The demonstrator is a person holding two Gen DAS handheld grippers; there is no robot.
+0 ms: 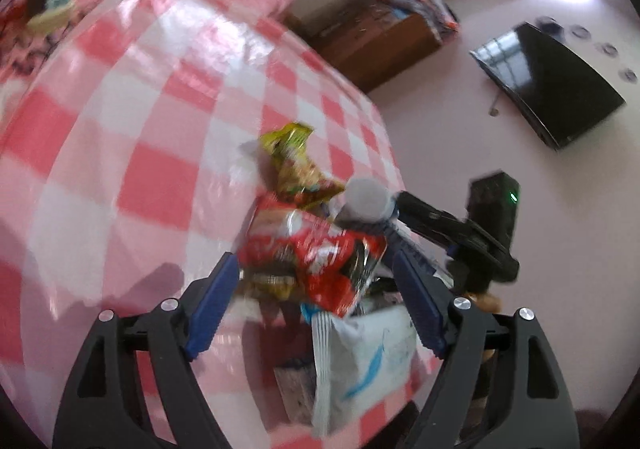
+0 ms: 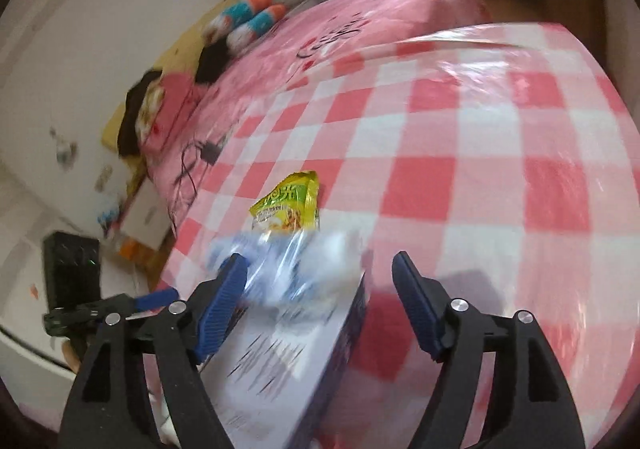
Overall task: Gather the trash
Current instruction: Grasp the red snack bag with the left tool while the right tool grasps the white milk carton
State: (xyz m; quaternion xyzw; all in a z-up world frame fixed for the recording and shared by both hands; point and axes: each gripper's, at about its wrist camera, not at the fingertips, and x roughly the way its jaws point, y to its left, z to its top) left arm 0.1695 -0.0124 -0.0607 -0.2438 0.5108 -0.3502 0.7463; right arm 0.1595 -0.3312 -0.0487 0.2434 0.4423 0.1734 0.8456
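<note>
We look down at a table with a shiny red and white checked plastic cloth, and next to it there is a bed with a pink cover. Our left claw has its two blue fingers spread wide apart, and a crinkly red snack bag sits in the gap between them. We cannot tell if the fingers press on it, so it does not look held. Just past the red bag lies a crumpled yellow and green snack bag, and close under the claw there is a white wrapper with a blue mark. Our right claw is wide open too. A blurry clear plastic bag and a white printed box lie between its fingers, with the left finger right against the plastic. The trash sits in one small heap near the table edge. We see no bin or trash sack anywhere. So we think the job is still at the start, with all the pieces left to pick up.
</note>
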